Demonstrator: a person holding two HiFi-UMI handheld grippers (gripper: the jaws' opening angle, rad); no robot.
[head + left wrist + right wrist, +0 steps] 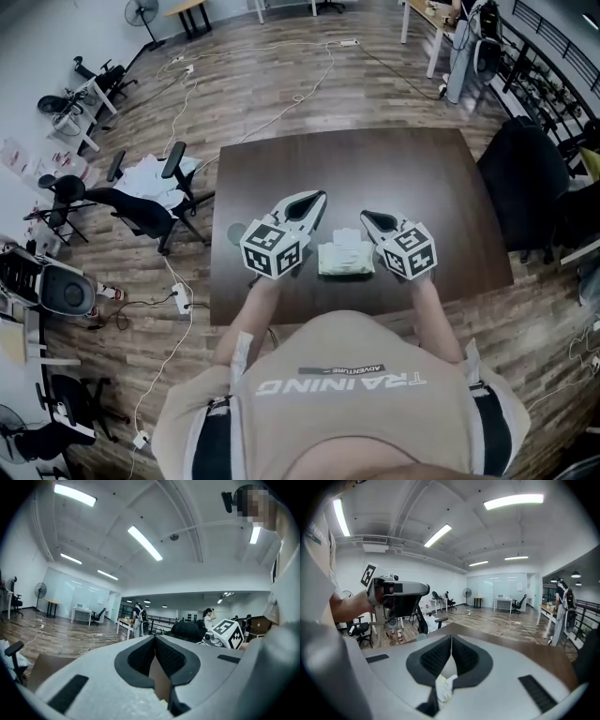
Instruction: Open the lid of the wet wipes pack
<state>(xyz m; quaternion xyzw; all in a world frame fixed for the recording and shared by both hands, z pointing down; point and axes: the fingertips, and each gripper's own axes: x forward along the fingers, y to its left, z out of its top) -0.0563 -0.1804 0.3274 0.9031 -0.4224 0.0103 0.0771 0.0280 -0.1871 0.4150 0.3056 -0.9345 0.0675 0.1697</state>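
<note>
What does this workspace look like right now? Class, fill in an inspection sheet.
Surface: dark brown table, mostly bare.
Job's things: wet wipes pack flat on the table between the grippers, something white on top.
Clutter: one small pale thing near the table's left edge, too small to tell.
Grippers: left gripper and right gripper both shut, held above the table.
Cables: white cables and a power strip on the floor.
Surroundings: wooden floor, office chairs, a fan.

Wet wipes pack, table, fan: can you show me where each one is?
wet wipes pack [345, 259]: head view, the middle of its pale top.
table [375, 164]: head view, bare dark wood beyond the pack.
fan [141, 11]: head view, its round head, far top left.
</note>
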